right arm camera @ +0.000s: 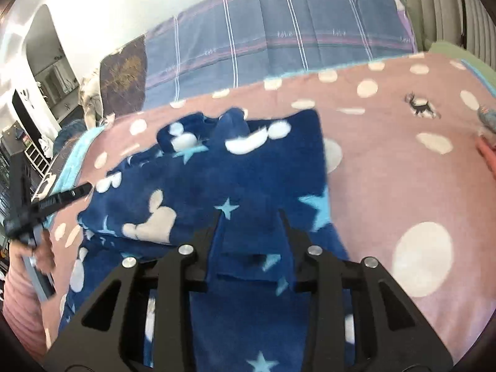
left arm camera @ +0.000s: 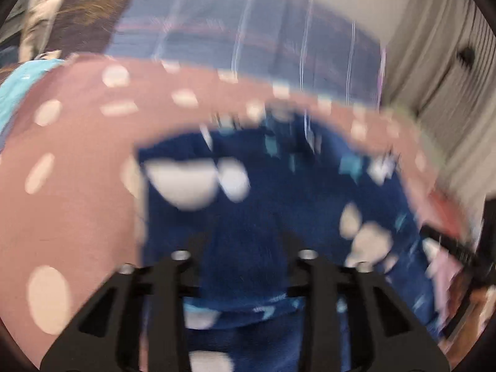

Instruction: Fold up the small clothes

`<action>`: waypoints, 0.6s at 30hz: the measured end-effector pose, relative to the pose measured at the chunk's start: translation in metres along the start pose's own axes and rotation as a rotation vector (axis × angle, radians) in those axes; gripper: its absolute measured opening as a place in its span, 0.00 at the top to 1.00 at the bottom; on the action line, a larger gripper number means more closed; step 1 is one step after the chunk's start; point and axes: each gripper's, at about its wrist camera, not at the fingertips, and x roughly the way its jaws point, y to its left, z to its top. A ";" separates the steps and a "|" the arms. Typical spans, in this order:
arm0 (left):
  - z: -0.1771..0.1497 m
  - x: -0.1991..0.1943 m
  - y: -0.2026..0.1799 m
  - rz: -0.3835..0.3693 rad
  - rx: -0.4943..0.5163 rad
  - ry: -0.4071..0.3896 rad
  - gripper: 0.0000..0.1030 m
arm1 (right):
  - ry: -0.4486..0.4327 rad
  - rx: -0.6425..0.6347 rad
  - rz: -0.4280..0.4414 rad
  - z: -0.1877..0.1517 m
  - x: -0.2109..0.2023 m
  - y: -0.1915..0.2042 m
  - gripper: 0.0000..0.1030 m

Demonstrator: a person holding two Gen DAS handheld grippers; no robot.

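Item: blue fleece garment (right arm camera: 217, 186), star/mouse-head print; lies part-folded on pink dotted blanket (right arm camera: 403, 170); landmark for all below.

- L of garment: left gripper (right arm camera: 77, 190), tip just past garment's left edge. Own view blurred; jaws apart, nothing clamped.
- Over garment's near edge: right gripper (right arm camera: 251, 214), jaws part-open, fleece between; grip cannot tell.
- Behind garment: plaid sheet (right arm camera: 279, 31).

Step, judged: next fold. Tip: pinch both near corners evenly, lift low, lay edge to edge, smooth flat.

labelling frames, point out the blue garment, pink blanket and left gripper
blue garment (right arm camera: 248, 183): right wrist view, middle of fleece
pink blanket (right arm camera: 403, 179): right wrist view, bare pink area
left gripper (right arm camera: 79, 191): right wrist view, fingertips
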 end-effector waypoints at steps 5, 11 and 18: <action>-0.018 0.006 -0.030 0.113 0.171 -0.053 0.60 | 0.161 0.012 -0.107 -0.020 0.038 -0.014 0.69; 0.058 -0.013 -0.040 -0.025 0.119 -0.168 0.36 | 0.084 0.006 -0.040 0.031 0.017 0.000 0.65; 0.120 0.075 -0.068 -0.046 0.053 -0.008 0.81 | 0.153 0.172 0.061 0.087 0.088 0.001 0.57</action>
